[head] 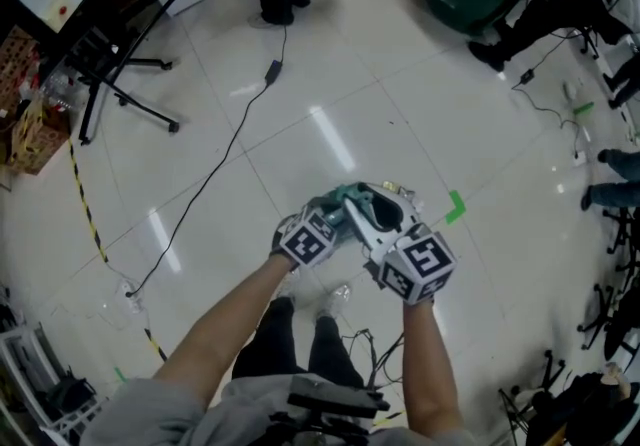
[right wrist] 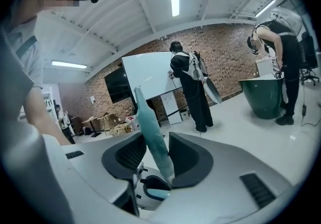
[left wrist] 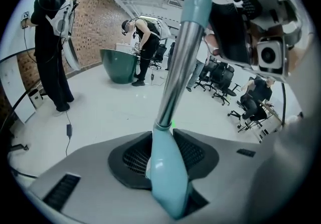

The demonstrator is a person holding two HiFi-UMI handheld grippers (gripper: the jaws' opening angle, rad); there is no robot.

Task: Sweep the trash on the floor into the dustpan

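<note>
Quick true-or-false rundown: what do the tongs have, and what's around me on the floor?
1. The left tongs clamp a teal handle with a metal pole. True.
2. The right tongs are empty. False: a thin teal handle sits between their jaws.
3. In the head view the two tongs are far apart. False: they are side by side, close together.
4. A black cable lies on the floor. True.
5. Nobody else is around. False: a person bends over a green tub.
</note>
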